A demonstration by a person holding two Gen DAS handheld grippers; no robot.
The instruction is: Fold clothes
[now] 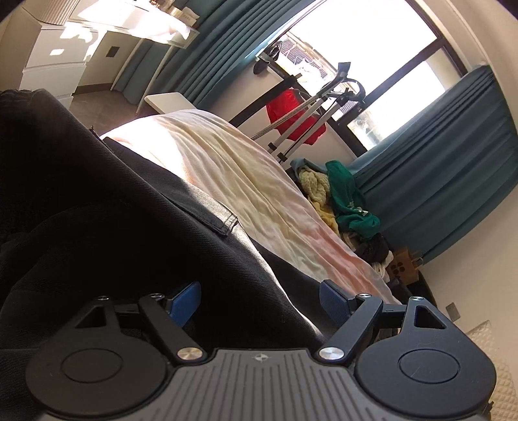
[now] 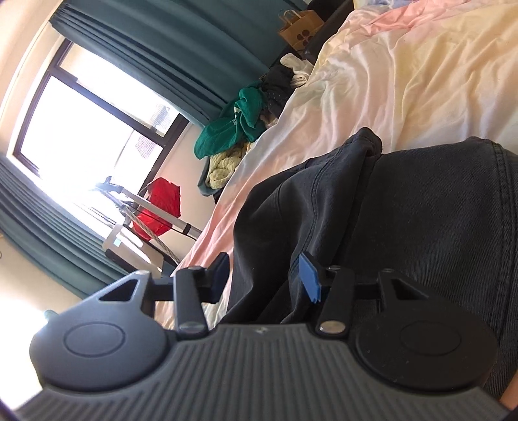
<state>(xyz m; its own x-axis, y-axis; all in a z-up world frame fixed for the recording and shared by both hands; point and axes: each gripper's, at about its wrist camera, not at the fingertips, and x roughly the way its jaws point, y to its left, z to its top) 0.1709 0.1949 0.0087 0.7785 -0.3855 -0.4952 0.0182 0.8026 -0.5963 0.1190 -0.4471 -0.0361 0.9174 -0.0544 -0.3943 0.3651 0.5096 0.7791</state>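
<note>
Black denim trousers [image 1: 113,207] lie on a bed covered by a cream and pink sheet [image 1: 233,168]. In the left wrist view my left gripper [image 1: 259,299] stands open, its blue pads wide apart, with a raised fold of the black cloth lying between them. In the right wrist view the same trousers [image 2: 421,226] fill the lower right. My right gripper [image 2: 264,275] is open too, with a bunched fold of the trousers between its pads near the garment's edge. Neither pair of pads presses the cloth.
A pile of clothes, green [image 2: 239,123] and yellow [image 2: 223,168], lies beside the bed near teal curtains [image 1: 446,168]. A garment steamer stand with a red garment [image 1: 291,113] stands by the window. A paper bag [image 2: 301,29] sits on the floor. White drawers [image 1: 55,61] stand far left.
</note>
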